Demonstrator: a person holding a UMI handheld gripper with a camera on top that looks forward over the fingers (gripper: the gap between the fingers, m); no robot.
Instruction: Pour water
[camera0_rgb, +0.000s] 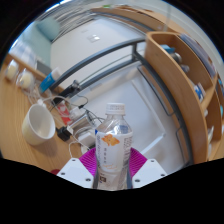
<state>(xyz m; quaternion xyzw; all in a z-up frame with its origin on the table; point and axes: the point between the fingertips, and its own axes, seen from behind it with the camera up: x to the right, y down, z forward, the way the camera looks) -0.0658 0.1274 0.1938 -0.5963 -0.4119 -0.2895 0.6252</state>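
While clamped between the fingers (113, 172), bottle (114, 145) beside cup (40, 123).

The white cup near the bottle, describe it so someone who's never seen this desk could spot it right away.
Start at the wooden desk, then find the clear water bottle with a white cap and orange label standing between the gripper fingers. The white cup stands on the desk off to the bottle's side, apart from it. It is the only plain white, open-topped vessel there.
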